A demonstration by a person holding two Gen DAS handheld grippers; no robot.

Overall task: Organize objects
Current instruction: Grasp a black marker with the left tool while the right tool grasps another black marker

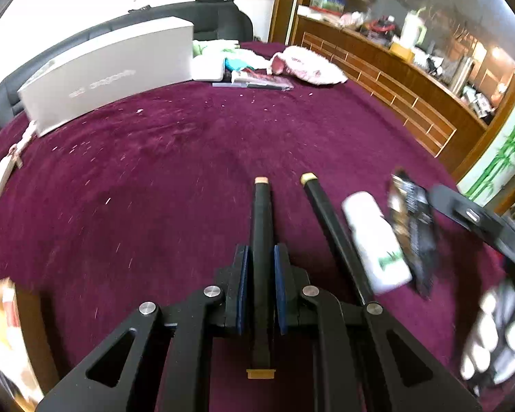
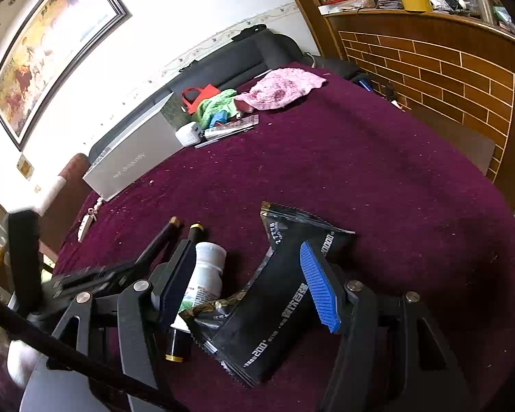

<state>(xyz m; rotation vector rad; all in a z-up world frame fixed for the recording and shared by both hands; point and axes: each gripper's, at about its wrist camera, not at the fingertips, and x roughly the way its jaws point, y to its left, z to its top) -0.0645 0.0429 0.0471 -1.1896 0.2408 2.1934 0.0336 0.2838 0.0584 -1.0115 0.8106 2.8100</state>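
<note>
Gripped one black stick in left fingers; right fingers open astride pouch; closing likely due.

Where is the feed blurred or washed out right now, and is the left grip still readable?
Left wrist view: black gold-capped stick sharp in the shut left gripper; black foil packet smeared, back wall blown out. Right wrist view: packet sharp, lower-left corner blurred.

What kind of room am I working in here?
Probably a home living room: a framed painting on the wall, a dark sofa behind the maroon-clothed table, and a cluttered wooden counter.
</note>
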